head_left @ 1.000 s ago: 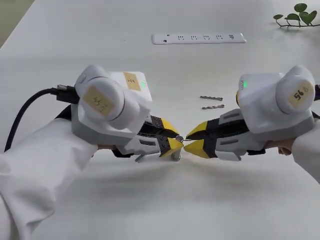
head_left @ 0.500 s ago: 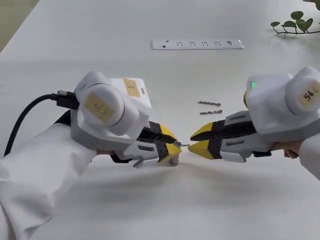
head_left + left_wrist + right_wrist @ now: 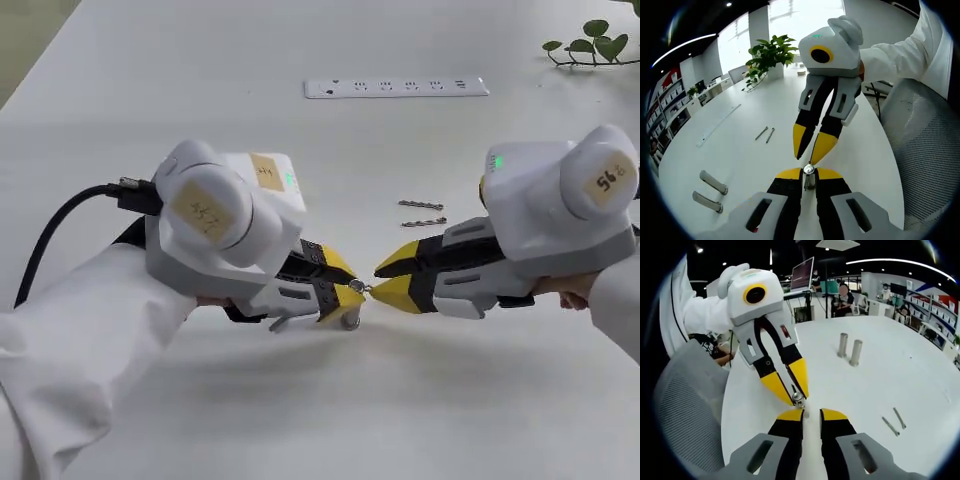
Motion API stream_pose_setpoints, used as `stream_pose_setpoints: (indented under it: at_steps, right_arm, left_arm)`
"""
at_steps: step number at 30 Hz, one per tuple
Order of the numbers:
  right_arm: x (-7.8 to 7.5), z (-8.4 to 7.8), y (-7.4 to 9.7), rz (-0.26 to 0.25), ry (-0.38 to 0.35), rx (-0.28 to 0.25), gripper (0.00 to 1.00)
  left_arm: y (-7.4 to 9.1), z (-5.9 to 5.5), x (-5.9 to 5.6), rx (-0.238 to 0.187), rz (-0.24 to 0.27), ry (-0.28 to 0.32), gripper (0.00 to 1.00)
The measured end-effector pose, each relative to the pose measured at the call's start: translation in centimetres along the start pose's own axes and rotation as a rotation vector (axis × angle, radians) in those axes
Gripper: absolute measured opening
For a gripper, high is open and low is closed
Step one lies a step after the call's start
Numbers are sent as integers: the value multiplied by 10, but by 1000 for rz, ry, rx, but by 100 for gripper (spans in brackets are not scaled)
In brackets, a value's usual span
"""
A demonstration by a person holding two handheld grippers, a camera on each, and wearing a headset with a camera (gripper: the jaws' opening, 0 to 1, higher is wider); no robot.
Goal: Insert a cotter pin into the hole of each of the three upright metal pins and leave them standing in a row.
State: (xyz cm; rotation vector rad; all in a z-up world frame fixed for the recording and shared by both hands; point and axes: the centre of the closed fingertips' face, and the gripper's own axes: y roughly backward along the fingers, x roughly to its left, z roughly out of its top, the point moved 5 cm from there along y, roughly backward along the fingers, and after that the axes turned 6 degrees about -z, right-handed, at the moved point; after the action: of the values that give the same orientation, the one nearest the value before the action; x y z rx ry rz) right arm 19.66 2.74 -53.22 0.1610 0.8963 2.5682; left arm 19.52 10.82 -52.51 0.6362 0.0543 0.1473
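Table (image 3: 300,400) scene, jaws meeting tip to tip
Left gripper (image 3: 345,290) clamps upright pin (image 3: 809,170) standing on table; right gripper (image 3: 385,282), jaws narrow, noses at its head, what it holds unclear; spare cotters (image 3: 422,213) lie beyond. Keep pin still, line hole with tips, push straight

l claw (image 3: 355,285) yel/blk | r claw (image 3: 374,281) same | pin (image 3: 809,170) silver | table (image 3: 300,420) wht
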Motion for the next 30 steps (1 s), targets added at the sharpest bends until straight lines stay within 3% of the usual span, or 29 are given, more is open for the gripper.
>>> stream_pose_setpoints:
  at_steps: [8,12,16,22,28,30]
  right_arm:
    - [2,-7,3,-8,17,21,19]
    - [6,-8,6,3,-2,-5,27]
    - [9,-10,5,12,-18,-24,42]
    - [9,-15,2,-21,-56,-25,65]
    - [15,-18,2,-16,-111,-33,84]
    - [17,-20,3,-12,-115,-28,86]
  left_arm:
    - [-1,0,1,-5,-4,-5,6]
    - [-2,-1,1,-10,-10,-10,6]
    - [-2,-1,1,-13,-9,-6,6]
    - [-1,-2,1,-17,-5,-6,6]
    - [0,-3,0,-24,-5,-2,6]
    - [1,-4,0,-23,-1,-2,6]
